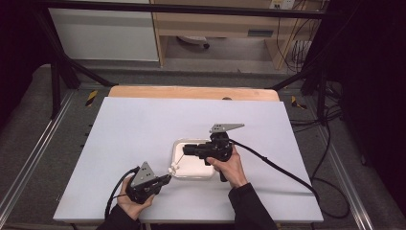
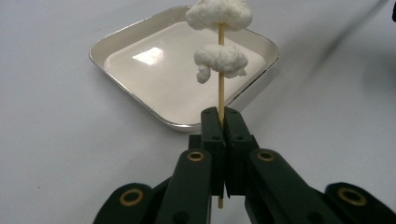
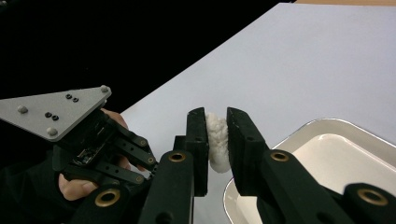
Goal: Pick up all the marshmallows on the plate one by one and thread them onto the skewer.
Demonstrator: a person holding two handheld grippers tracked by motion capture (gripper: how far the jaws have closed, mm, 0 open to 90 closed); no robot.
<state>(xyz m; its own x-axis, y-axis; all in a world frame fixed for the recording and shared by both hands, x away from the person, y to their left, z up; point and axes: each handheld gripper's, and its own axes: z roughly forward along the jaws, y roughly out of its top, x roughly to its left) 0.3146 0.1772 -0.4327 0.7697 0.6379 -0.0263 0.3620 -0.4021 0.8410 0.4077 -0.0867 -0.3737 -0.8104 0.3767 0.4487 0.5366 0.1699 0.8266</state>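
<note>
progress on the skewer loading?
Done: two white puffs sit on the skewer clamped in the left claw. In hand: the right claw grips a third puff. Left: threading it; the white tray looks empty.

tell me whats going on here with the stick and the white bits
A person works with two grippers at a table. The left gripper is shut on a thin skewer that carries two white puffs, held by the white tray. The right gripper pinches another puff between its jaws, near the tray's edge and the left gripper.
</note>
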